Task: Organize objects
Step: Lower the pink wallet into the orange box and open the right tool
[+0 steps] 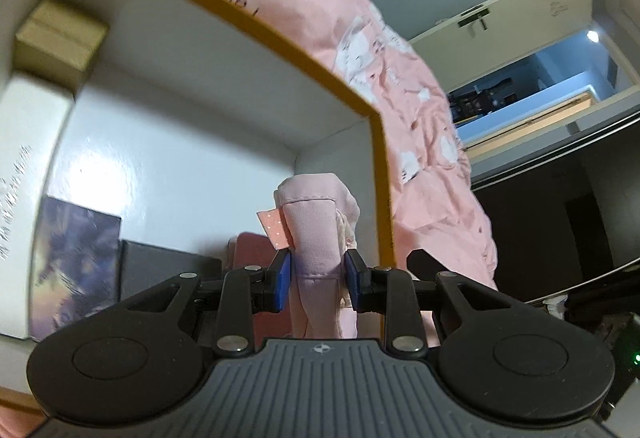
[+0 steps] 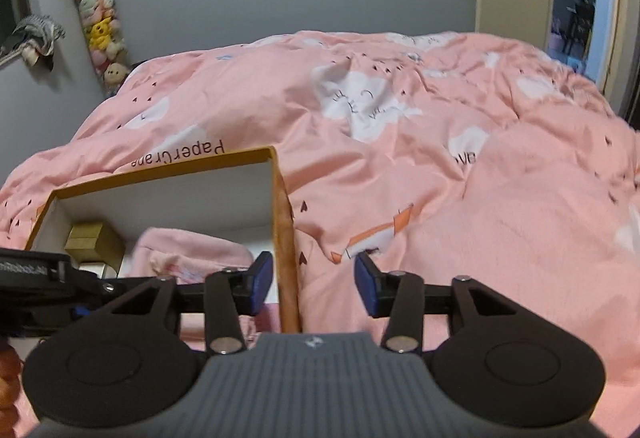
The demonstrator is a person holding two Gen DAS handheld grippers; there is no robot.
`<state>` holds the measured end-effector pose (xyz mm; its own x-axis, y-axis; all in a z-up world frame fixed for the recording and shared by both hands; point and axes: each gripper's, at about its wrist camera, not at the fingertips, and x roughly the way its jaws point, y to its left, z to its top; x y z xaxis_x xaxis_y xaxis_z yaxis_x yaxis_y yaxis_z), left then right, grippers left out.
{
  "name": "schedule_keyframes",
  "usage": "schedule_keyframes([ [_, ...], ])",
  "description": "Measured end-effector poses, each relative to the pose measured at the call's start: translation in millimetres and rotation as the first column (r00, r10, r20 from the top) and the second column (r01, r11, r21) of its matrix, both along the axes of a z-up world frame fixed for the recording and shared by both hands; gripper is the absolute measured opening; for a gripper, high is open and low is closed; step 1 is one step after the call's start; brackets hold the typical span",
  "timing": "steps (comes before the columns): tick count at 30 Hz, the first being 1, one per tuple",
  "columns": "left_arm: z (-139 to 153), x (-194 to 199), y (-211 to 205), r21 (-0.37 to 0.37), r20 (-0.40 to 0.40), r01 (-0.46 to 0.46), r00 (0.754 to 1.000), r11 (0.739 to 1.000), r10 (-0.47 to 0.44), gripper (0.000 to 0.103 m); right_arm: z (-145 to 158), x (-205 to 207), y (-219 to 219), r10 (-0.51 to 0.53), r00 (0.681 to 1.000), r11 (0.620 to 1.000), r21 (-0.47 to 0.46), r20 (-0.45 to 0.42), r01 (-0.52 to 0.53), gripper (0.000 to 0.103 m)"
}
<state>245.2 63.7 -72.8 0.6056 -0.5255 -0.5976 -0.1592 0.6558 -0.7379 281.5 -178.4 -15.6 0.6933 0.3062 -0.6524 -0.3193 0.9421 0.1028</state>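
So far we have the box (image 1: 224,142) on the bed partly filled: a small tan carton (image 1: 56,42) and flat packs lie inside. Our left gripper (image 1: 316,280) is clamped on a rolled pink cloth (image 1: 316,230), held over the box's near corner and, we judge, not yet released. Our right gripper (image 2: 308,284) stands open and empty above the box edge, nothing between its pads.

"PaperCrane" is printed upside down on the outer wall of the open cardboard box (image 2: 180,158). Lettering on the white box (image 1: 24,174) inside is blurred, unreadable.
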Motion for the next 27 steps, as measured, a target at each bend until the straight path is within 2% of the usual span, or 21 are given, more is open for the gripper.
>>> schedule_keyframes([
  [4,-11,8,-10,0.024,-0.039,-0.001,0.999,1.0,0.002,0.032,-9,1,-3,0.006,1.0,1.0,0.004,-0.01,-0.006,0.056],
  [7,-14,13,-19,0.095,-0.054,0.026,0.998,0.995,-0.021,0.032,-15,1,-5,0.011,1.0,1.0,0.012,-0.012,-0.011,0.062],
  [12,-17,19,-30,0.194,-0.097,0.073,0.994,0.978,-0.054,0.032,-21,2,-8,0.024,0.999,1.0,0.013,-0.023,-0.023,0.063],
  [16,-19,24,-39,0.287,-0.143,0.105,0.988,0.952,-0.065,0.033,-25,1,-7,0.041,0.999,0.999,0.018,-0.031,-0.041,0.064],
  [20,-19,19,-50,0.39,-0.142,0.129,0.987,0.912,-0.079,0.036,-26,-2,-5,0.06,0.998,0.998,0.018,-0.027,-0.06,0.07],
  [23,-16,15,-52,0.413,-0.128,0.117,0.989,0.903,-0.07,0.038,-26,-3,-5,0.068,0.997,0.998,0.013,-0.029,-0.068,0.07],
  [27,-6,3,-51,0.447,-0.087,0.088,0.995,0.89,-0.055,0.051,-21,-8,-6,0.068,0.998,0.998,0.017,-0.015,-0.067,0.073],
])
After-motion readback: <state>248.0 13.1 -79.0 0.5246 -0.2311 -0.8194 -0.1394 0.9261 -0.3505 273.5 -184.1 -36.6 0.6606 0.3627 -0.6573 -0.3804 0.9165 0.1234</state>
